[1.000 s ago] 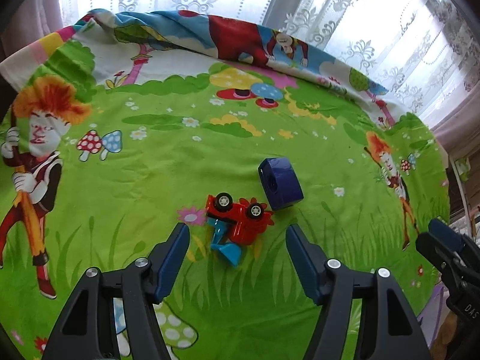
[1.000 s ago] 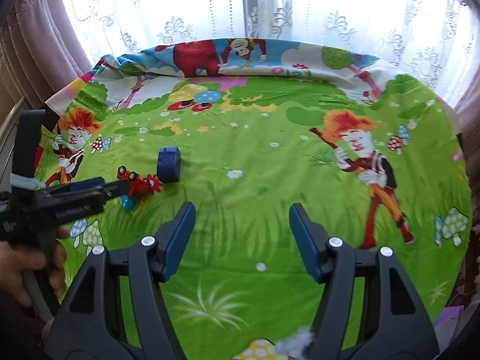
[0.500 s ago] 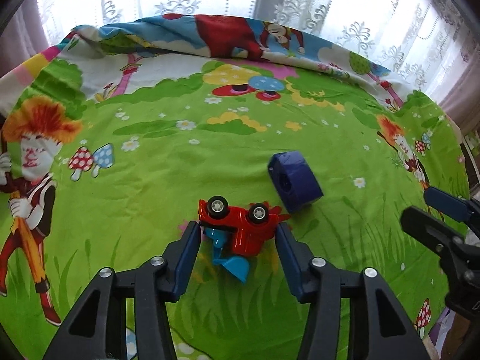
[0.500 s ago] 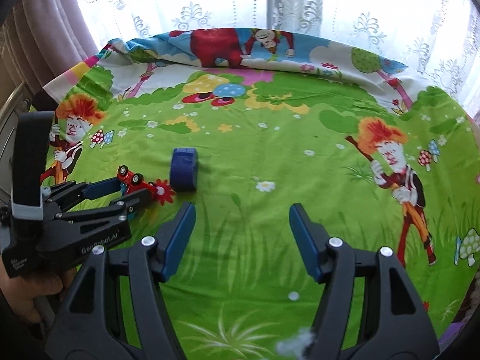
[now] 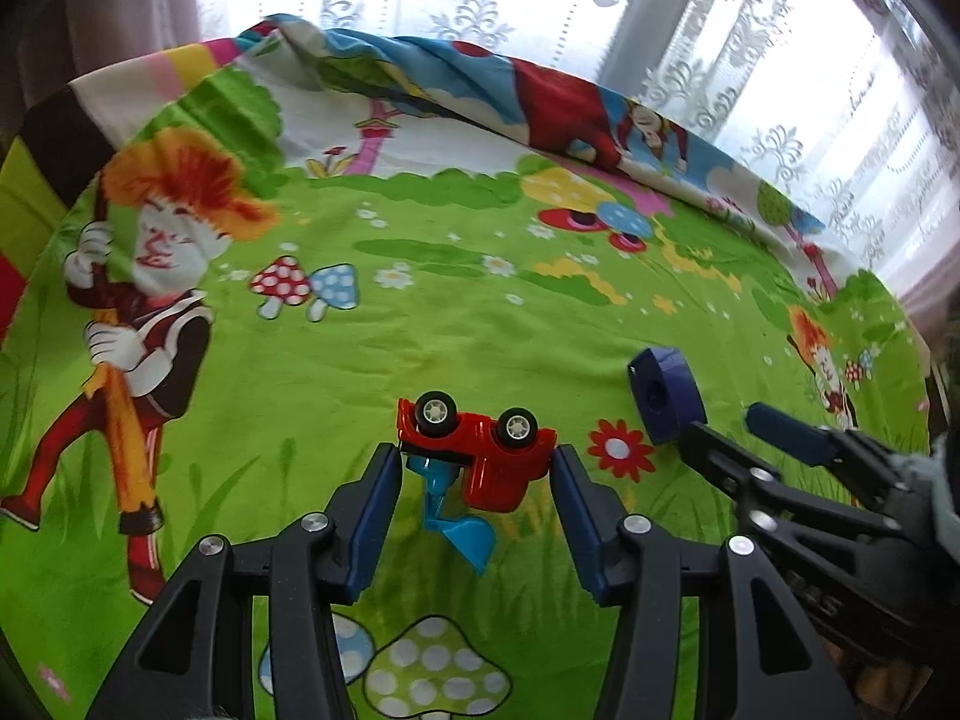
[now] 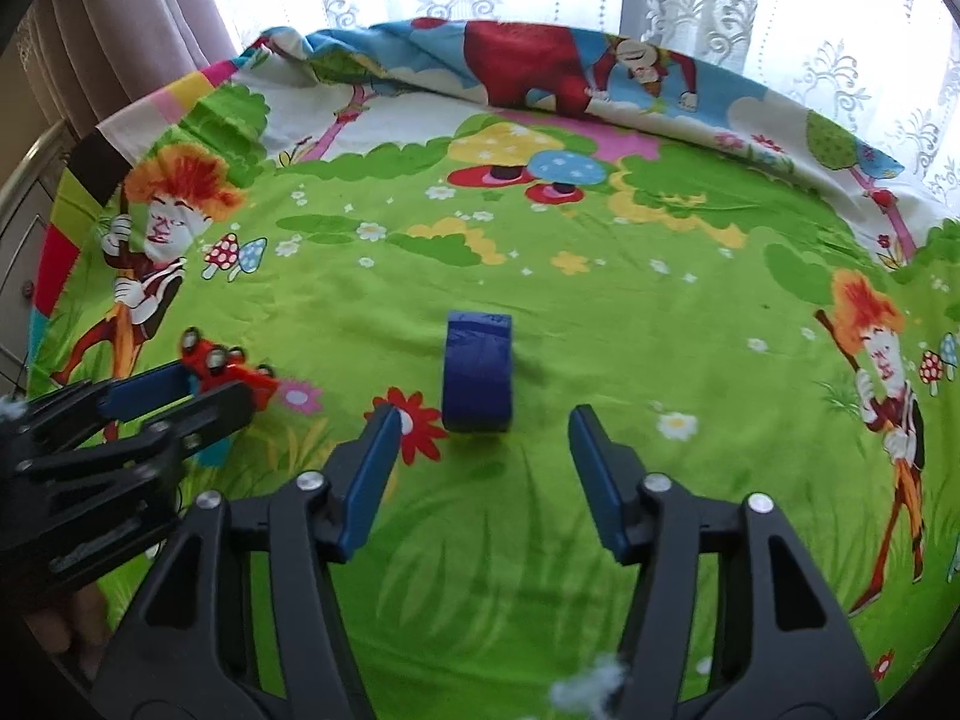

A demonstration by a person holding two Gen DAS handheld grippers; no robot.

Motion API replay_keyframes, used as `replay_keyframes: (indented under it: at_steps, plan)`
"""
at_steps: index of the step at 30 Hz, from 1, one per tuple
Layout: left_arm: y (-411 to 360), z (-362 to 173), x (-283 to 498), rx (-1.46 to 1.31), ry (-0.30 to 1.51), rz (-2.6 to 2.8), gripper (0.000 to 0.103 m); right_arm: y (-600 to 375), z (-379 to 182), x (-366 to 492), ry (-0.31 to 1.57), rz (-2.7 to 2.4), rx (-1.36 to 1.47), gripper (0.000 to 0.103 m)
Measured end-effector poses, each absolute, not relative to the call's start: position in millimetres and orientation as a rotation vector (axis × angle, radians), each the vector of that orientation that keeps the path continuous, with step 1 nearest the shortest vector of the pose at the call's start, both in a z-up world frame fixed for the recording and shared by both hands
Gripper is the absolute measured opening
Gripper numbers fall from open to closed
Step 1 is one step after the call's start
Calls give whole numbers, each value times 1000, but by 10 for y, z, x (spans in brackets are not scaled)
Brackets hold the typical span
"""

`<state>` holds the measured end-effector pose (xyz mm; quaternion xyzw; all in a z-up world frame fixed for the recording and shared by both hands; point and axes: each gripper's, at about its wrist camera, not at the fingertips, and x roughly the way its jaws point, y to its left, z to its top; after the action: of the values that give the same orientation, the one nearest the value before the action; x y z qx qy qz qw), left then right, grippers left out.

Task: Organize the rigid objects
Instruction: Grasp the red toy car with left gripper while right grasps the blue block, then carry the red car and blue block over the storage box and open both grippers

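Observation:
A red toy car point(image 5: 480, 450) with a light-blue part lies wheels-up on the green cartoon sheet point(image 5: 420, 330). My left gripper point(image 5: 474, 456) is shut on it, one pad against each end. The car point(image 6: 210, 360) and the left gripper point(image 6: 216, 387) also show at the left edge of the right wrist view. A dark blue block point(image 6: 477, 372) stands on the sheet just ahead of my right gripper point(image 6: 483, 420). That gripper's jaws are closing. The block's near end sits about level with the tips, and the pads are clear of it. The block point(image 5: 666, 396) and right gripper point(image 5: 723, 420) appear right of the car.
The sheet's far edge is bunched in a raised fold point(image 6: 540, 78) below a lace curtain point(image 6: 750, 12). A plain curtain point(image 6: 138, 30) hangs at the back left, with a pale drawer unit point(image 6: 24, 252) beside the bed. Open sheet spreads right of the block.
My left gripper closed on the car and carried it left, off the printed red flower. My right gripper came down toward the blue block, and its fingers have drawn closer together.

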<state>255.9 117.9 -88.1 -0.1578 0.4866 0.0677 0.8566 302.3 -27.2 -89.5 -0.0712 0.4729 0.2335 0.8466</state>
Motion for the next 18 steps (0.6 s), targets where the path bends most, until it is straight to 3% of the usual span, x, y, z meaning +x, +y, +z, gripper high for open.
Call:
replay_keyframes:
  at_steps: [3,8,18]
  plan:
    - [1208,-883,2533,-343,1019,145,52,-173,-957,3065,1005,500,-147,55]
    - [1195,-895,2519,-350,1023,138,52,-54,-1145,3147,1041,483,-180,34]
    - [1129,-863,2470,-347,1022,125,52,-175,-1109,3009,1021,469,-182,34]
